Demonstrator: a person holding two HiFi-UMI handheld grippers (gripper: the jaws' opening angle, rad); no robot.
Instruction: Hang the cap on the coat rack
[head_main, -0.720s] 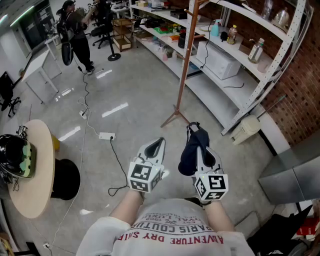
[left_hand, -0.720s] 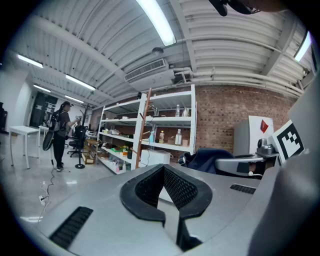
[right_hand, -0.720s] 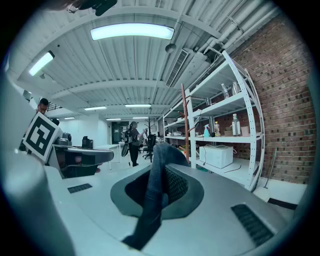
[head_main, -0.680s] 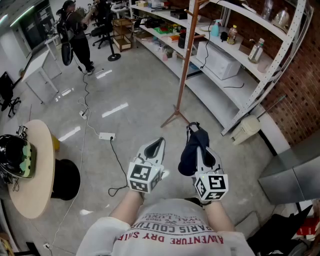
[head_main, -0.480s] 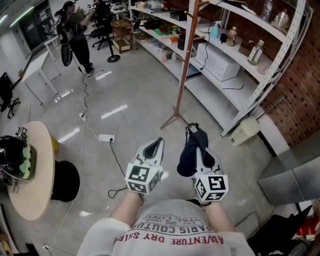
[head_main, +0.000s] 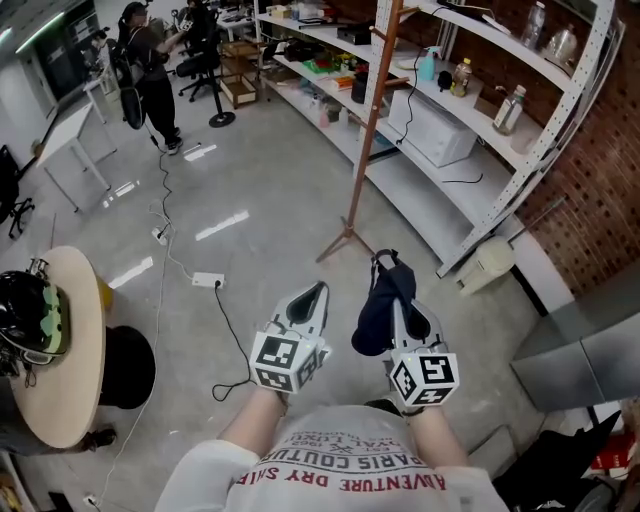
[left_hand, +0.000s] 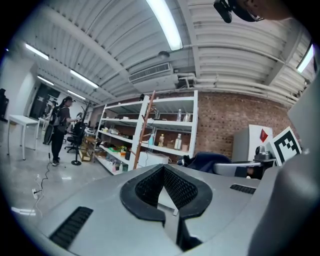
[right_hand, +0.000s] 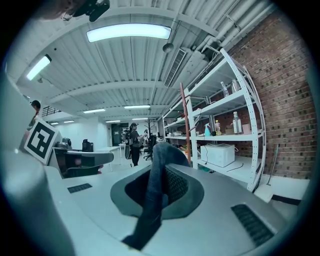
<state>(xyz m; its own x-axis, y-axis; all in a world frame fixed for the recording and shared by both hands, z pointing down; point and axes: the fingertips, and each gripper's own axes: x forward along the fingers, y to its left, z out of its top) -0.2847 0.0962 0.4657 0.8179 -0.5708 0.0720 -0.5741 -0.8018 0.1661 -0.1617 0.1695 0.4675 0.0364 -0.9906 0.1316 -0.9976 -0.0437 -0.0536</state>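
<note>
— Item: dark cap (head_main: 378, 305). Where is it located?
— It is clamped between the jaws of the right gripper (head_main: 384, 262) and held above the floor, well apart from the coat rack (head_main: 366, 130).
— Item: left gripper (head_main: 316, 290)?
— Its jaws are seen together; nothing is held.

Your dark blue cap (head_main: 378, 302) hangs limp, pinched in your right gripper (head_main: 389, 263); the brown coat rack (head_main: 366, 120) stands upright ahead.

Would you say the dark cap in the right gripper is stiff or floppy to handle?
Probably floppy: the cap droops beside the right gripper instead of holding shape. Likely light, since a pinch on one fold carries it.
</note>
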